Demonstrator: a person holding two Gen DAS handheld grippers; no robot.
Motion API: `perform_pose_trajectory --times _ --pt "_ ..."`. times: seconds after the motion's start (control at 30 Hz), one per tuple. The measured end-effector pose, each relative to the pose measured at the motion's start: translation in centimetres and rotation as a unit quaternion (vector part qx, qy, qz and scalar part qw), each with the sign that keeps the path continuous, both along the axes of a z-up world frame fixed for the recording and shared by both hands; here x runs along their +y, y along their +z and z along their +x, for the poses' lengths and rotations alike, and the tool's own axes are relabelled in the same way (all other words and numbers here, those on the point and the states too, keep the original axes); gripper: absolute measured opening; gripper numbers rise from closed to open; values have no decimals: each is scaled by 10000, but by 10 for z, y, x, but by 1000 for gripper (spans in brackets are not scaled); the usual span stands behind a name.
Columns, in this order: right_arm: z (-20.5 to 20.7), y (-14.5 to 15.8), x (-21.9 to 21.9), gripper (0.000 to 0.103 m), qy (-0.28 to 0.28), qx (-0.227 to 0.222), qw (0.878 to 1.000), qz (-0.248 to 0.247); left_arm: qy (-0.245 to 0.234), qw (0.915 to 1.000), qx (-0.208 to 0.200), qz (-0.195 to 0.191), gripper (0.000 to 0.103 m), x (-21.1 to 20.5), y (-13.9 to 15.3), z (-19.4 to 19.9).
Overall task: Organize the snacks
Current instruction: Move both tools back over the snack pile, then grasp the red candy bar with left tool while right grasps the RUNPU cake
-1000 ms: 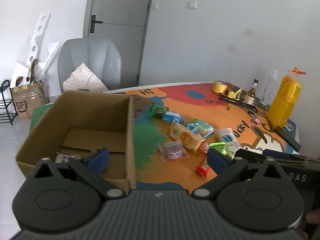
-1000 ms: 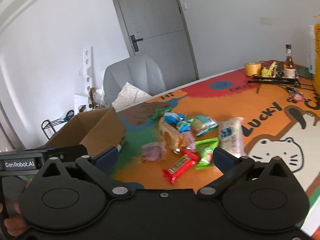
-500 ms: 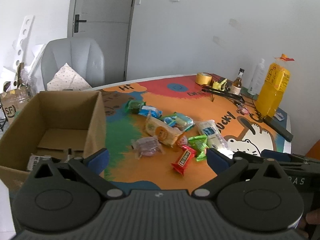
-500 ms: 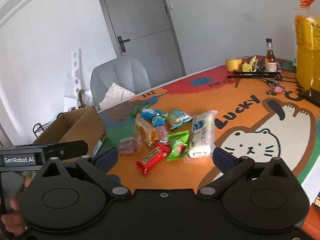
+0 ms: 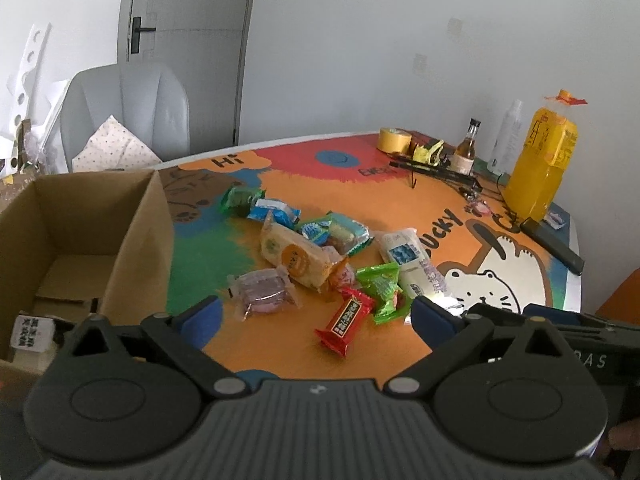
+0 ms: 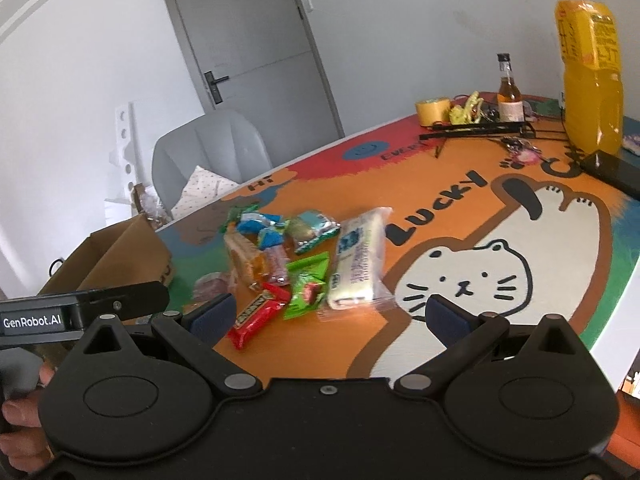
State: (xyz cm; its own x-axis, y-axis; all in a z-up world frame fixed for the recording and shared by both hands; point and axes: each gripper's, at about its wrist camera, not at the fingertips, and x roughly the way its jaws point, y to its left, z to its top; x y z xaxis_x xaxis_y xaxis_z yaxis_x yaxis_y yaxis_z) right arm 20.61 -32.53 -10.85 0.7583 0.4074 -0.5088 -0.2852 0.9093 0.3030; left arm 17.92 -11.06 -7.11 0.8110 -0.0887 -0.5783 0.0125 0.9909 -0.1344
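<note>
Near the tabletop's point(image 5: 400, 196) left edge, beside the cardboard box point(image 5: 132, 240), our snacks point(image 5: 304, 256) overlap in a heap. Left gripper point(image 5: 316, 316) and right gripper point(image 6: 328, 312) hover wide open, empty; closing carelessly could pinch two slippery wrappers together.

About ten wrapped snacks point(image 5: 304, 258) lie on the tabletop point(image 5: 280, 344). One cardboard box point(image 5: 132, 240) sits at nine o'clock. Three bottles point(image 5: 540, 160) and one tape roll point(image 5: 394, 140) stand at one o'clock.
</note>
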Motion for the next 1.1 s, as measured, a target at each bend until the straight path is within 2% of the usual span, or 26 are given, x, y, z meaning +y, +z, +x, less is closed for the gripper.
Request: perform_pose_trajectory --times 0.1,0.33,0.57,0.63,0.77,0.87,0.97,1.1 --pt "6 -5 -4 103 -68 70 10000 20 -38 9998 25 179 100 -7 -4 6" --pt "21 -15 -11 103 -162 186 9997 68 -168 9994 181 234 100 -16 -17 24" --pt "37 -26 -17 103 -209 309 9992 168 -235 9988 386 173 89 -20 -34 44" --pt "41 -28 -18 103 -209 344 9989 220 -239 9986 462 132 83 -20 -40 50" --pt "50 -34 -17 101 -204 409 9986 259 -225 9976 655 -20 64 -18 -53 62" --pt "55 -37 -15 98 -162 445 9984 298 -215 9969 749 -61 54 -16 -60 68" --pt "62 -40 -10 93 -116 482 9983 303 -242 9974 681 -15 48 -17 -61 68" --pt "71 -43 -2 88 -114 456 9985 272 -242 9973 686 19 32 -15 -61 69"
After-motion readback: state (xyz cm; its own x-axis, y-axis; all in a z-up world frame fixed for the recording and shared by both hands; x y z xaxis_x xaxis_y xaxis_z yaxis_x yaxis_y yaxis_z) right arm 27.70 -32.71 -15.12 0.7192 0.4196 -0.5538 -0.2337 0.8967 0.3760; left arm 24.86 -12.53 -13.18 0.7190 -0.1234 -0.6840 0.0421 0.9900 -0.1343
